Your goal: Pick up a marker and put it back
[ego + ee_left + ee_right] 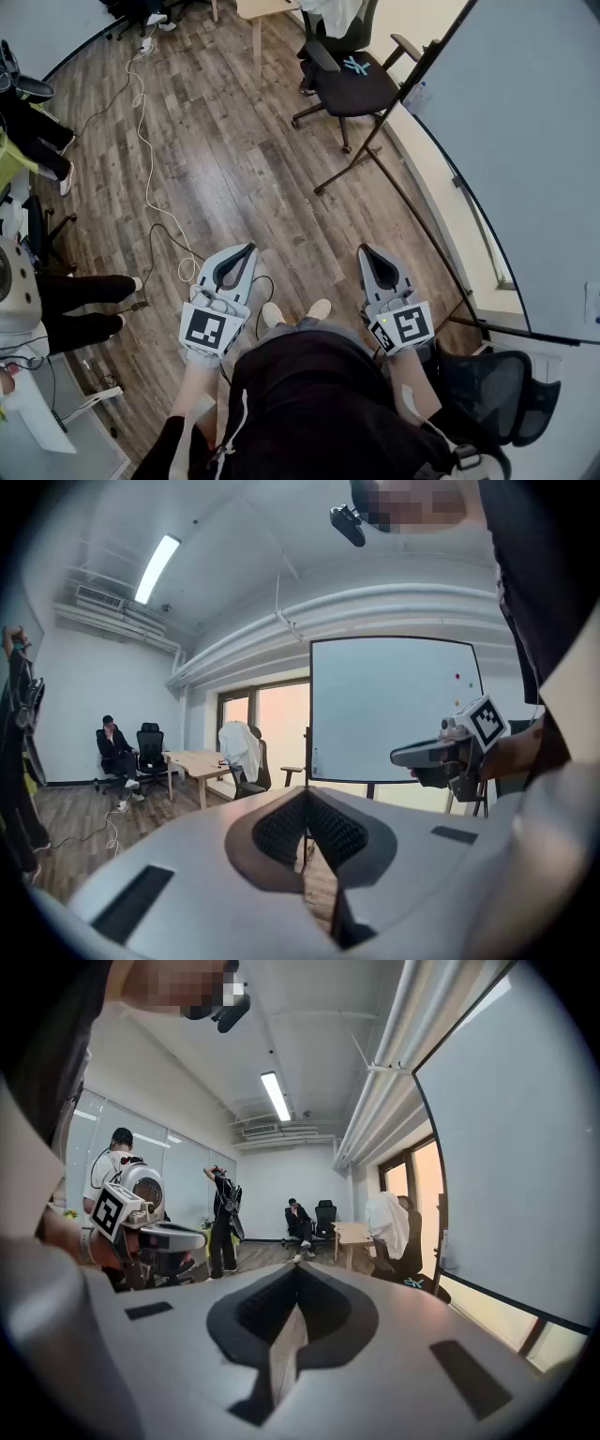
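Note:
I hold both grippers side by side at waist height over a wooden floor. My left gripper (249, 248) is shut with nothing in it; its jaws meet at the tip (306, 795) in the left gripper view. My right gripper (365, 250) is likewise shut and empty (298, 1268). A whiteboard (525, 141) on a black stand rises at the right, seen ahead as the whiteboard (394, 710) in the left gripper view. A small pale item (418, 95) hangs at its edge. I cannot make out a marker in any view.
A black office chair (352, 70) stands ahead by the board's stand (375, 155), and another chair (497, 389) is close at my right. A white cable (145, 150) trails over the floor. A person's legs (84, 300) are at the left, near a wooden table (197, 761).

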`<state>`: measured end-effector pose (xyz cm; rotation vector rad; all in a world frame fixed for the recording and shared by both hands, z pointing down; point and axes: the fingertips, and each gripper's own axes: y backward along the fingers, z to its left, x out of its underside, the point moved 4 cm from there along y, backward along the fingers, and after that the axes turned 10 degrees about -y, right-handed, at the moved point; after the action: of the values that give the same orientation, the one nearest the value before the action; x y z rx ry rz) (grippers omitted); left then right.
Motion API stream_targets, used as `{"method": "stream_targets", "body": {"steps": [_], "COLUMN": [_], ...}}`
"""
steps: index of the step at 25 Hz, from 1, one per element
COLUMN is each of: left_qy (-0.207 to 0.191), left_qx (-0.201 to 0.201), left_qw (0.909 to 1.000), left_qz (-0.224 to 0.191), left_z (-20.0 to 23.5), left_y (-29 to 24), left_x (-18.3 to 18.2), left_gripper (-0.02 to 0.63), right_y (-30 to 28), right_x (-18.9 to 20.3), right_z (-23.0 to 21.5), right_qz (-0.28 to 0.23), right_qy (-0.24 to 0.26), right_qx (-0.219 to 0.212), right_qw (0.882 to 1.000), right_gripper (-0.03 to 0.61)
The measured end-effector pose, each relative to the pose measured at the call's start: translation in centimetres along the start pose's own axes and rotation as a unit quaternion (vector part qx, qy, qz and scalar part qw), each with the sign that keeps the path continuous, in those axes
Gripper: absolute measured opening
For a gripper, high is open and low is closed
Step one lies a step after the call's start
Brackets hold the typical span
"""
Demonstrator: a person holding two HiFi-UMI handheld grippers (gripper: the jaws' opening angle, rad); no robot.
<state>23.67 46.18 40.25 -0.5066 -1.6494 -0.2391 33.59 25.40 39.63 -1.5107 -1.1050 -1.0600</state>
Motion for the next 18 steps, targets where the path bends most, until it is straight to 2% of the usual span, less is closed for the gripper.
{"method": "stream_targets", "body": {"steps": [4,9,15,18], "left_qy": [-0.003,-0.003,0.002,0.007], "left_qx": [0.001,-0.011,-0.033,-0.041], "left_qw": [1.0,0.9998,0.9992,0.9991], "left_qz": [0.006,-0.018,-0.021,-0.009], "left_z": [1.7,4.3,6.7,7.6], "left_y": [2.4,4.8,6.4,6.2], "left_x": [0.5,1.1,2.0,2.5], "left_gripper": [0.008,0.008,0.008,0.008], "right_y": [-1.5,-3.7,-6.0,-7.4], "right_x": [0.0,-0.1,-0.6,-0.1], "right_z": [3.1,6.2,8.1,8.0], "right_qz": [0.002,-0.002,-0.017,-0.012], "right_qy": [0.006,0.017,0.015,0.018], "right_qx": [-0.008,-0.019,-0.033,-0.037], "right_qw": [1.0,1.0,0.999,0.999], "right_gripper": [0.015,0.015,0.02,0.023]}}
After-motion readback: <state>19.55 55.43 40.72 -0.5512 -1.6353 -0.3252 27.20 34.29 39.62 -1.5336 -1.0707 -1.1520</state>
